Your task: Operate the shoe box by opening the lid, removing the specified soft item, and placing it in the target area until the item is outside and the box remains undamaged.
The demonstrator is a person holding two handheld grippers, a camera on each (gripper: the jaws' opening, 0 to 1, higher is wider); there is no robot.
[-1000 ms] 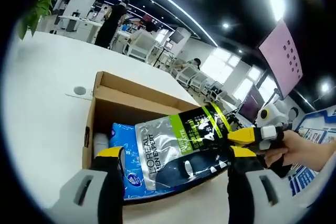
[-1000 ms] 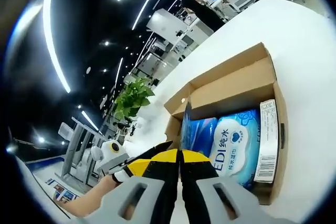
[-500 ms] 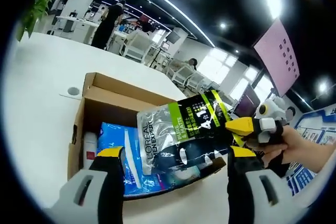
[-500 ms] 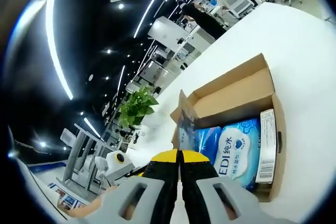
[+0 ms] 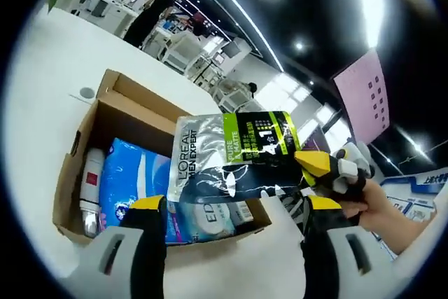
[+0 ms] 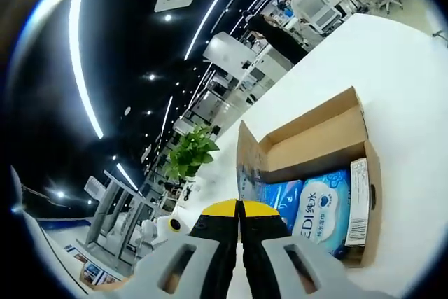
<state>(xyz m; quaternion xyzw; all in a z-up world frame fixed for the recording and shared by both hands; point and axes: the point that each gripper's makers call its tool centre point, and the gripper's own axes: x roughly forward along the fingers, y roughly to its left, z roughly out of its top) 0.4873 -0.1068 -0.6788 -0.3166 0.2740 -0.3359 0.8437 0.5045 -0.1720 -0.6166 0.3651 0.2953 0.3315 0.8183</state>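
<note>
An open cardboard shoe box (image 5: 77,146) lies on the white table, also seen in the right gripper view as the box (image 6: 318,143). Inside it lie a blue wet-wipe pack (image 5: 133,176) and a white tube (image 5: 89,190). A silver, green and black L'Oreal pouch (image 5: 231,155) hangs in the air over the box's near side. My right gripper (image 5: 316,166), held by a hand, is shut on the pouch's right edge. In its own view the right gripper (image 6: 239,208) pinches the pouch (image 6: 244,162), seen edge-on. My left gripper (image 5: 234,204) stands open below the pouch, holding nothing.
The white table (image 5: 42,82) stretches around the box, with a round cable port (image 5: 87,92) beyond it. A potted plant (image 6: 189,153) stands at the table's far end. Desks, chairs and people fill the background. A pink board (image 5: 365,89) hangs at the right.
The right gripper has lifted the pouch up from the box's contents until it hangs above the box. The left view has shifted, showing more of the box's inside.
</note>
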